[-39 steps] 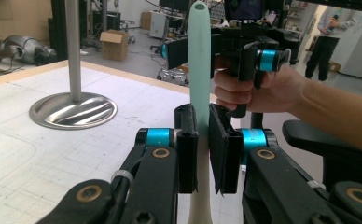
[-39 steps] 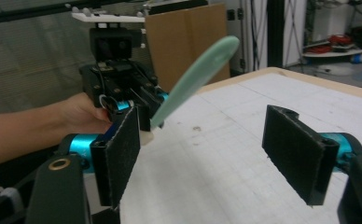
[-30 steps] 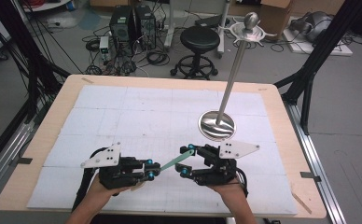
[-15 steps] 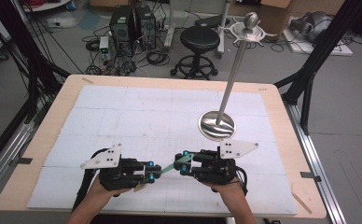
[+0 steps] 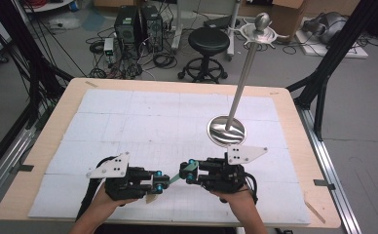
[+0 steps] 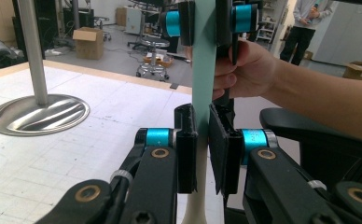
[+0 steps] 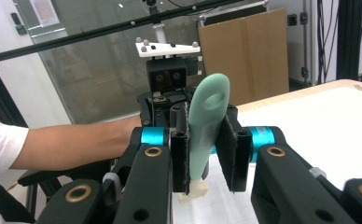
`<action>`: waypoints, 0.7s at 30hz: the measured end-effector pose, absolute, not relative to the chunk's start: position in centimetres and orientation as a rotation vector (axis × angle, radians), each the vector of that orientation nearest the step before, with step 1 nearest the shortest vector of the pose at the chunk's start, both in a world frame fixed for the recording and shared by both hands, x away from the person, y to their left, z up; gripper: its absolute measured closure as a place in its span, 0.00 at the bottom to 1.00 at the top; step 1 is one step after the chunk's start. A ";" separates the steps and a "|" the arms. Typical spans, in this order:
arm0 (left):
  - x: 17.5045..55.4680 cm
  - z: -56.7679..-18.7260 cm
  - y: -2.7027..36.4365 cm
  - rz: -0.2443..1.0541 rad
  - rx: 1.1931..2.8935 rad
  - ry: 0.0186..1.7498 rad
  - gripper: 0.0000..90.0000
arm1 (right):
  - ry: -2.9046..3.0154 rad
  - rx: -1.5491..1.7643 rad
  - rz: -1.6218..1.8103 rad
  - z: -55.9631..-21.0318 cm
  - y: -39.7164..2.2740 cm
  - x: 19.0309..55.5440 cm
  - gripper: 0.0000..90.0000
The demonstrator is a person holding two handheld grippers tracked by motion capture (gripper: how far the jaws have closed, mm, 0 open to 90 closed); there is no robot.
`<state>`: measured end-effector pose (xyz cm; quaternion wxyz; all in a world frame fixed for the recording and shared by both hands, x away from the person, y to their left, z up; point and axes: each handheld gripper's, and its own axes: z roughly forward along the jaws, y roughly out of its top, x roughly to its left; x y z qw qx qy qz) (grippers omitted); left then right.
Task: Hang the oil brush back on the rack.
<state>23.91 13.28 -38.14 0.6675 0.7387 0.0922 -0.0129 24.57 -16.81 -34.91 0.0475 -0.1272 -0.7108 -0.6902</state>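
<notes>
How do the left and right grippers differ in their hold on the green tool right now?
The left gripper clamps the green tool near its pale end; the right gripper takes the green end with the hole. The right gripper's jaws have just been closing on the tool; the left gripper is shut. The right gripper sits nearer the stand base. Both have the tool between their pads.

Both grippers are facing each other near the table (image 5: 294,105) front edge: the left gripper (image 5: 160,182) is staying clamped, the right gripper (image 5: 189,171) has just been closing (jaws nearly together).

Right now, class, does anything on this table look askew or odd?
Yes: the steel pole leans from its round base rather than standing upright. Nothing looks spilled or damaged.
</notes>
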 end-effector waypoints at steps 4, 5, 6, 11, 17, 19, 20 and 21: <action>24.0 -38.1 13.3 -0.023 1.671 0.216 0.90 | -2.188 -0.437 -2.081 -34.5 -16.5 24.5 0.85; 24.0 -38.1 13.3 -0.023 1.672 0.218 0.90 | -2.191 -0.454 -2.067 -34.4 -16.5 24.6 0.85; 24.0 -38.2 13.3 -0.020 1.677 0.217 0.90 | -2.197 -0.477 -2.056 -34.3 -16.4 24.5 0.85; 23.9 -38.2 13.2 -0.009 1.683 0.219 0.89 | -2.224 -0.518 -2.020 -33.9 -16.0 24.4 0.85; 24.2 -38.1 13.4 0.036 1.724 0.276 0.67 | -2.232 -0.567 -1.991 -33.8 -16.0 24.5 0.85; 24.1 -38.0 13.4 0.052 1.738 0.299 0.59 | -2.240 -0.604 -1.987 -33.7 -16.0 24.6 0.85; 24.0 -37.8 13.4 0.071 1.755 0.302 0.56 | -2.238 -0.622 -1.984 -33.6 -16.1 24.6 0.85; 23.9 -37.7 13.3 0.087 1.766 0.303 0.56 | -2.239 -0.650 -1.980 -33.5 -16.1 24.6 0.85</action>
